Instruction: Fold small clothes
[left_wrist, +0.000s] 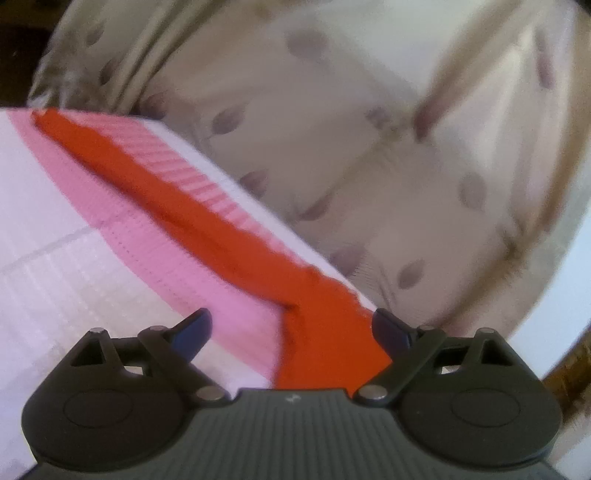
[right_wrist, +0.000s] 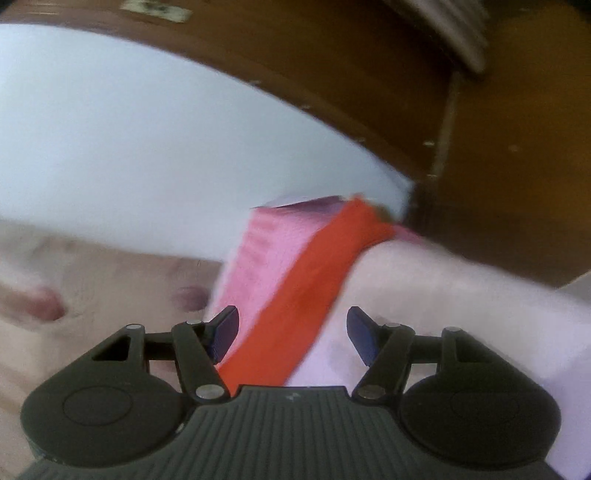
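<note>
- Left wrist view: the left gripper (left_wrist: 291, 328) has its jaws spread wide, and the small garment (left_wrist: 122, 206) (pink and white knit with an orange-red band (left_wrist: 207, 206) running along it) lies straight ahead, spread over a pale bedspread (left_wrist: 406, 155) printed with mauve leaf shapes.
- The near end of that band passes between the blue fingertips (left_wrist: 192, 332) and runs under the gripper body; nothing is pinched, as the pads stand well clear of the cloth on either side.
- Right wrist view: the right gripper (right_wrist: 291, 332) is likewise parted, with the same garment (right_wrist: 266, 251) lying between its jaws, the band (right_wrist: 306, 291) running away toward dark wooden furniture (right_wrist: 517, 147).
- Both views are blurred, so whether the pads touch the fabric at all is hard to say.
- Step in hand, as I judge it: lining up on opposite ends of the band edge, ahead of the grasp that starts a fold.
- Next move calls for closing both grippers on a single layer at the edge, then lifting evenly; an uneven pinch would likely skew the crease.
</note>
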